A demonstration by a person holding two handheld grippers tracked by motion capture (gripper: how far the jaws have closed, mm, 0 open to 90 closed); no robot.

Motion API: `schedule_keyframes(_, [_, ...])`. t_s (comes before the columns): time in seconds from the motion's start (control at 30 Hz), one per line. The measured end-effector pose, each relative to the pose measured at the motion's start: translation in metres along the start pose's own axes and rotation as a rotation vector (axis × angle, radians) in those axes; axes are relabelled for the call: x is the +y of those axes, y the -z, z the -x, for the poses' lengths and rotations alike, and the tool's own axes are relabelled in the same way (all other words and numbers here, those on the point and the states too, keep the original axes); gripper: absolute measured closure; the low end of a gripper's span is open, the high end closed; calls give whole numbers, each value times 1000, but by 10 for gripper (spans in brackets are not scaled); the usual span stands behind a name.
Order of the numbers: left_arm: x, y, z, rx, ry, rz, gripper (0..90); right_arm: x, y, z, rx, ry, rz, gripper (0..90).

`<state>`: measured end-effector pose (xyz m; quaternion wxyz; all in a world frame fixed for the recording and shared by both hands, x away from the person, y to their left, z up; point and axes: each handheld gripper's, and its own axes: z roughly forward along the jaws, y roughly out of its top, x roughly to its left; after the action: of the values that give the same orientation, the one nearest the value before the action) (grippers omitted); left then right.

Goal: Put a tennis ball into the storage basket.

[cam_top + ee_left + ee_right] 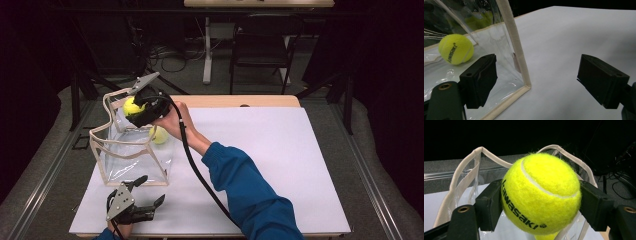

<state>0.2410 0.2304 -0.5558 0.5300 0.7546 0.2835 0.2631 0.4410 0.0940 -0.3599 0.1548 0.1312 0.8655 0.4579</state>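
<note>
Gripping a yellow tennis ball (541, 195) between both jaws, the right tongs (134, 107) hold it above the open top of the clear bag (112, 145) on the worktop (280, 160). A second tennis ball (456, 49) lies inside the bag. The left tongs (536, 80) stand open and empty just beside the bag's near corner.

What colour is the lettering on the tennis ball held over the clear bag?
Black lettering on the yellow-green tennis ball, clearest in the right gripper view.
</note>
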Motion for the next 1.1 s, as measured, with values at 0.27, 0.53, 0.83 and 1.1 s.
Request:
schedule_keyframes(0.27, [0,0,0,1,4,0,159,-1,-4,0,3,-4,-11,262])
schedule_keyframes(0.53, [0,1,0,-1,2,-2,159,-3,-7,1,7,-5,-23,262])
schedule_keyframes(0.83, [0,1,0,-1,0,-2,159,-5,-12,1,-1,-1,-43,261])
schedule_keyframes(1.1, [0,1,0,1,2,-2,159,-6,-15,1,-5,2,-57,260])
